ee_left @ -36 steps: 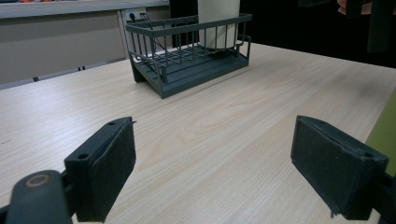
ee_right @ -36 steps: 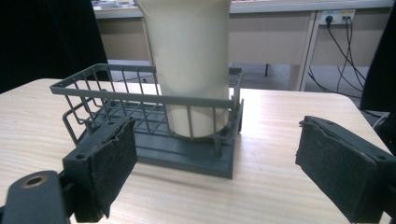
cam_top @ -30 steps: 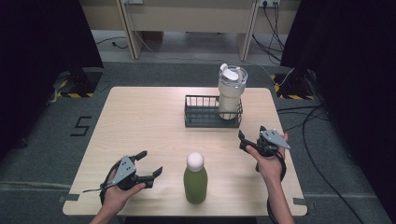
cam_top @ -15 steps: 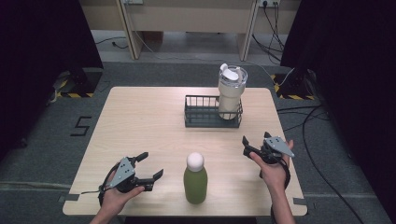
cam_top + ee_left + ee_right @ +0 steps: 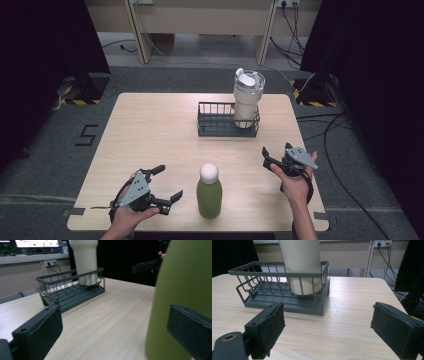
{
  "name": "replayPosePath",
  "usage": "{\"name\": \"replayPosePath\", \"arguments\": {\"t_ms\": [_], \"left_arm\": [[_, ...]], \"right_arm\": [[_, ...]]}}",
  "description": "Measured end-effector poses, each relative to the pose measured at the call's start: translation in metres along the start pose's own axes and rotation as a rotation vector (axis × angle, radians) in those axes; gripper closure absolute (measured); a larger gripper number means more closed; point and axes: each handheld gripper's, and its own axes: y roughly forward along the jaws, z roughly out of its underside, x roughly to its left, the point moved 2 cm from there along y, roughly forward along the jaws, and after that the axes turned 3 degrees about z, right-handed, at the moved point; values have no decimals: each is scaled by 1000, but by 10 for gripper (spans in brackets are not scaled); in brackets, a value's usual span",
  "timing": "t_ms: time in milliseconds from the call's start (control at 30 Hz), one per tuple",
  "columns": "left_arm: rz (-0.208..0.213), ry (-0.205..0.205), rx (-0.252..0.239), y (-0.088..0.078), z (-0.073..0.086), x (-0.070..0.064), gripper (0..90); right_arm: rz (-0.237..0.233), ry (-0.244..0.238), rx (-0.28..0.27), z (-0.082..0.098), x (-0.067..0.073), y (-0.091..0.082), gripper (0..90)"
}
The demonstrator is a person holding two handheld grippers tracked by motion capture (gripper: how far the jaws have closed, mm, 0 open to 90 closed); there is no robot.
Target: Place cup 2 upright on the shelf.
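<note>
Standing upright near the front edge of the pale wooden desk [image 5: 150, 130], the green bottle [image 5: 209, 197] with its round white cap sits between the two hands, nearer to the left one. The left gripper [image 5: 167, 184] is held just left of the bottle, its fingers [image 5: 42, 333] spread wide and aimed toward the bottle's side; they have just been opening, and nothing is clamped between them. In the left gripper view the bottle's green wall rises close behind the right-hand finger, while the gap between the fingers looks over bare desk toward the rack; whether that finger touches the bottle cannot be told. The right gripper [image 5: 275, 156] is held by the right hand [image 5: 295, 182] near the right edge of the desk, well apart from the bottle, with its fingers [image 5: 270, 327] apart and empty in the right gripper view and pointed across the desk at the rack. Farther back, a dark wire rack [image 5: 215, 125] stands about mid-desk, and a cream tumbler [image 5: 247, 100] with a clear lid stands upright inside its right end. Beyond the desk, cables lie on the grey floor [image 5: 55, 145], and dark curtains hang on either side.
</note>
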Motion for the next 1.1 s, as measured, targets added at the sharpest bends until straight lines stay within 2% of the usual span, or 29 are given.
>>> {"name": "replayPosePath", "arguments": {"t_ms": [233,333,633,1100], "left_arm": [[76,-19,-26,4,-6,-15,0],[93,-15,-34,5,-9,-21,0],[131,-5,-39,11,-13,-31,0],[193,11,-41,30,-19,-44,0]], "right_arm": [[1,-3,3,1,1,2,114],[2,-2,7,1,1,2,114],[1,2,14,2,2,3,114],[2,3,15,2,0,3,115]]}}
